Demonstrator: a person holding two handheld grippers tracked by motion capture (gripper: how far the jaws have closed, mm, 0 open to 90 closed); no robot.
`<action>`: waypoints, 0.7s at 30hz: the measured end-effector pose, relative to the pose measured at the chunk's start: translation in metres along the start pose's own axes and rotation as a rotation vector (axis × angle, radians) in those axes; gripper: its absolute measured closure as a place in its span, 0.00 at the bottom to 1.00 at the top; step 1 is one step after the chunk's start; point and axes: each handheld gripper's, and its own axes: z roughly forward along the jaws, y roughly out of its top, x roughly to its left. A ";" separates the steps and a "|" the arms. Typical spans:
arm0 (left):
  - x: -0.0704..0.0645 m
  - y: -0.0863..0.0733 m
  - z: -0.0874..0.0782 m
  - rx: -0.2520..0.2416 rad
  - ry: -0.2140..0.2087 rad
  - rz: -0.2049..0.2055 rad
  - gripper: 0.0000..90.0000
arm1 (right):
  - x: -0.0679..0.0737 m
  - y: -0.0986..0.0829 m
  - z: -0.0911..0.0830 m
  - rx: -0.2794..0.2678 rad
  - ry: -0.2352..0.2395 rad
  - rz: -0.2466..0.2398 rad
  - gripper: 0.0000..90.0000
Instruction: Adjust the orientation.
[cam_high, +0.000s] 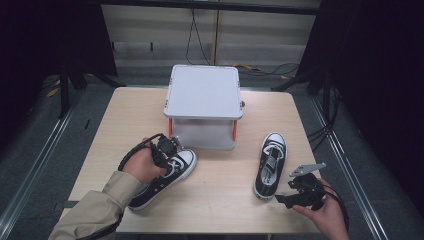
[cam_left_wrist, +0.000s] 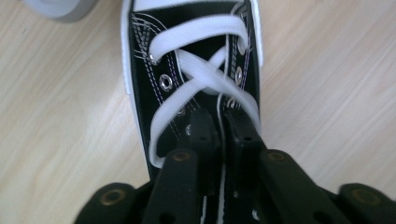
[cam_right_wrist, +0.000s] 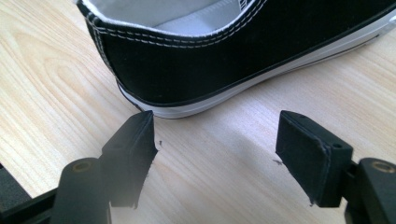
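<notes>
Sneakers: matt black canvas, white rubber sole, flat cloth laces, metal eyelets. Table: pale smooth wood-grain.

The left gripper is black, a looped black cable trailing from it; its linkage arms carry brass-coloured pivot screws. The right gripper is black too, topped by a grey three-cornered plate, its jaws ending in blocky black pads. A beige sleeve covers the left forearm.
</notes>
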 end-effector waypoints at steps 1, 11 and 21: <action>0.001 -0.001 -0.001 0.009 -0.007 -0.009 0.94 | 0.000 0.000 0.000 -0.003 0.000 0.001 0.32; 0.000 -0.002 -0.033 -0.012 -0.021 -0.018 0.96 | -0.002 -0.001 -0.002 -0.010 -0.003 0.008 0.32; -0.011 -0.004 -0.012 -0.007 -0.106 0.038 0.87 | -0.001 -0.001 -0.004 -0.014 -0.004 -0.002 0.32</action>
